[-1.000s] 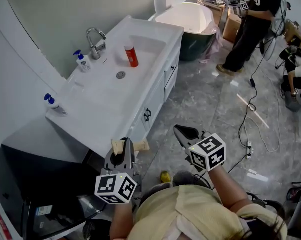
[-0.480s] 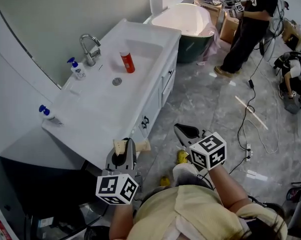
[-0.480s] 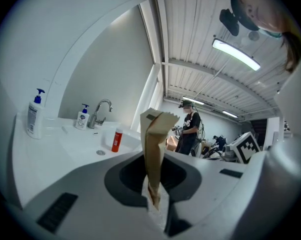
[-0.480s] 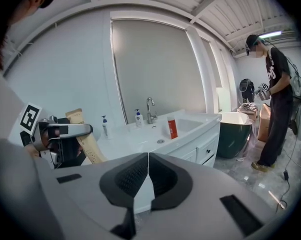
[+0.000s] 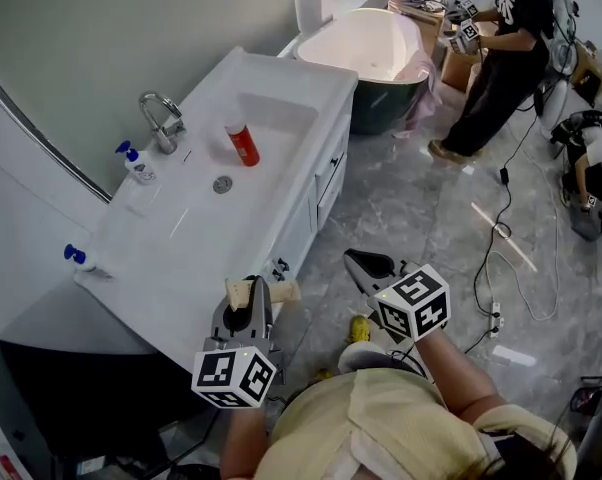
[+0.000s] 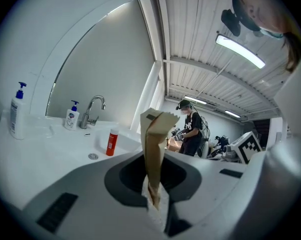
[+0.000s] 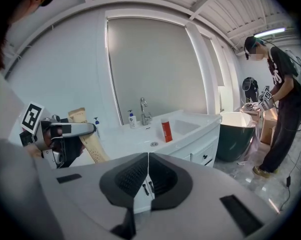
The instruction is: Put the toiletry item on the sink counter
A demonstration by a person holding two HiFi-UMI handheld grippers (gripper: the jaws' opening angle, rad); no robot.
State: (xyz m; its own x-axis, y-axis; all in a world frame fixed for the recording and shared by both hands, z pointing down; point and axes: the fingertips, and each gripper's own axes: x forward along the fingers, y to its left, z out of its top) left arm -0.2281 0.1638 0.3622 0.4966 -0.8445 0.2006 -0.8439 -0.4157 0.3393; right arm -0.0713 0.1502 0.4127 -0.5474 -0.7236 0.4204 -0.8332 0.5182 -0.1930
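A flat tan toiletry item [image 6: 154,149] stands upright between the jaws of my left gripper [image 6: 153,199], which is shut on it. From the head view, that left gripper [image 5: 249,298] hovers just off the front corner of the white sink counter [image 5: 181,258], the tan item [image 5: 261,291] poking out sideways. My right gripper [image 5: 366,265] hangs over the floor to the right, shut with nothing in it. In the right gripper view, its jaws [image 7: 148,184] meet edge to edge, and the tan item [image 7: 90,146] shows at the left.
On the counter are a red bottle [image 5: 243,145] by the basin, a chrome faucet [image 5: 159,118] and two white pump bottles [image 5: 134,160] [image 5: 78,258]. A bathtub [image 5: 371,48] stands beyond it. A person [image 5: 496,58] stands at the back right; cables lie on the marble floor [image 5: 501,228].
The head view has swung, so the counter and its bottles sit further left and lower in the picture. Both grippers keep their places and their states.
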